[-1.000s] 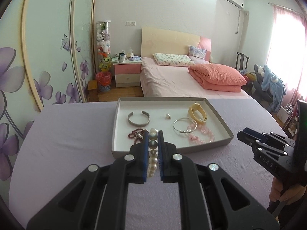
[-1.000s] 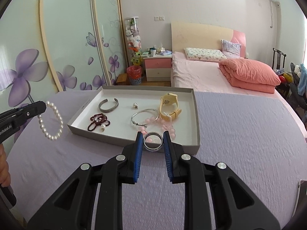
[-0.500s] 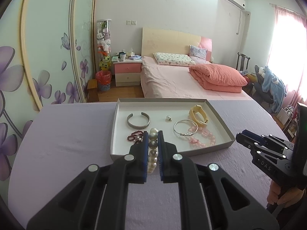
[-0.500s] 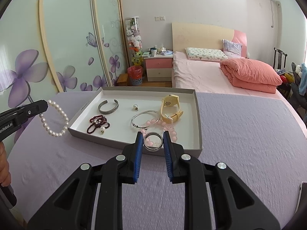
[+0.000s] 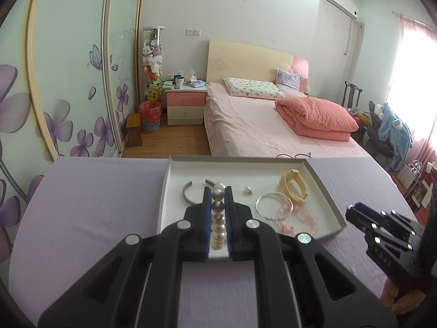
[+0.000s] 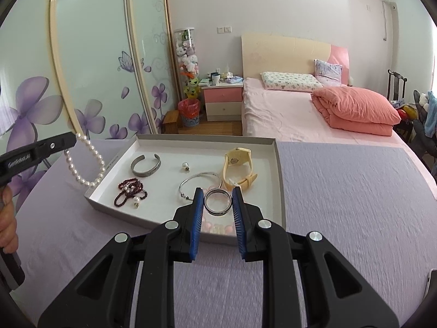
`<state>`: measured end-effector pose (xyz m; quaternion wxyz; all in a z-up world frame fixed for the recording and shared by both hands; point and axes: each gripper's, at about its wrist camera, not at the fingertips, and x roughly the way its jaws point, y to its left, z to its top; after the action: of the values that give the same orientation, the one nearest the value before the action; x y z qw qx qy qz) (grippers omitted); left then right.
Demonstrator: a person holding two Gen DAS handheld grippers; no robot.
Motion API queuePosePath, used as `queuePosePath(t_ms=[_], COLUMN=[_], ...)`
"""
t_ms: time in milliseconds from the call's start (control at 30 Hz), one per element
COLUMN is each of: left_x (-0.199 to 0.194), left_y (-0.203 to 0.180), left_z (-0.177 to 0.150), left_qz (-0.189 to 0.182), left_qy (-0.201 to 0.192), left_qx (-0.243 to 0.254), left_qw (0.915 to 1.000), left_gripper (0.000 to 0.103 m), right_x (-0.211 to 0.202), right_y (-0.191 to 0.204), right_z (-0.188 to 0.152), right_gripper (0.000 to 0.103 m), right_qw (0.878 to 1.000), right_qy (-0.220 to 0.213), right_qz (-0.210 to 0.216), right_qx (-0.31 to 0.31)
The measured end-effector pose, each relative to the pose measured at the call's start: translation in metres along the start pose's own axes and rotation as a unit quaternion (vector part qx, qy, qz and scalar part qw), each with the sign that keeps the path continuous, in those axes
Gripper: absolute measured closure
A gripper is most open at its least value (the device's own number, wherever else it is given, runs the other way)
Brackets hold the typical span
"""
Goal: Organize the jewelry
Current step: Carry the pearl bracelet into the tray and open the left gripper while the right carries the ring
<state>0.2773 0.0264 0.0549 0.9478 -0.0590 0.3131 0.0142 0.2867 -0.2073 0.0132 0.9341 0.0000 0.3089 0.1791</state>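
Our left gripper (image 5: 218, 207) is clenched on a pearl bracelet (image 6: 84, 165), which hangs in the air at the tray's (image 6: 280, 164) left edge. Our right gripper (image 6: 217, 205) grips a dark metal ring (image 6: 217, 201) over the tray's near edge, above the pink bead bracelet (image 5: 299, 218). The tray rests on the lilac tablecloth (image 6: 355, 196).
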Motion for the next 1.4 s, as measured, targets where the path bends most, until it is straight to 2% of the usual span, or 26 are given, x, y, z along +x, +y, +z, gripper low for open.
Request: queuePosePath(t_ms=[367,900,933,967,1033,1100,1167,1233,1400], left_x=[0.049,0.090,0.091,0.092,0.090,0.087,0.083,0.077,0.065], left_y=[-0.011,-0.030,-0.028,-0.025,-0.018,-0.012,-0.002,0.007,0.027], left_z=[0.010,0.008,0.007,0.007,0.006,0.005,0.003,0.000,-0.005], left_qz=[-0.010,-0.021,-0.021,-0.019,-0.012,-0.013,-0.009,-0.002,0.013], left_qy=[0.021,0.041,0.040,0.040,0.037,0.040,0.041,0.039,0.039], left_qx=[0.006,0.007,0.003,-0.001,-0.009,-0.017,-0.030,-0.039,-0.049], left_qw=[0.9997,0.9989,0.9990,0.9990,0.9992,0.9990,0.9987,0.9985,0.9980], left_gripper=[0.094,0.092,0.088,0.074,0.061,0.058,0.047,0.040,0.028], right_x=[0.024,0.040,0.040,0.041,0.042,0.042,0.042,0.042,0.042], right_y=[-0.007,-0.017,-0.017,-0.017,-0.017,-0.016,-0.016,-0.015,-0.007], right_z=[-0.003,-0.004,-0.005,-0.005,-0.006,-0.007,-0.007,-0.006,-0.005], right_gripper=[0.081,0.081,0.081,0.081,0.081,0.081,0.081,0.081,0.081], right_qw=[1.000,1.000,1.000,1.000,1.000,0.999,0.999,1.000,1.000], right_qy=[0.014,0.025,0.025,0.026,0.028,0.029,0.029,0.029,0.027], right_qz=[-0.002,-0.004,-0.004,-0.004,-0.004,-0.005,-0.005,-0.004,-0.004], right_qx=[0.003,0.015,0.015,0.014,0.013,0.013,0.013,0.011,0.004])
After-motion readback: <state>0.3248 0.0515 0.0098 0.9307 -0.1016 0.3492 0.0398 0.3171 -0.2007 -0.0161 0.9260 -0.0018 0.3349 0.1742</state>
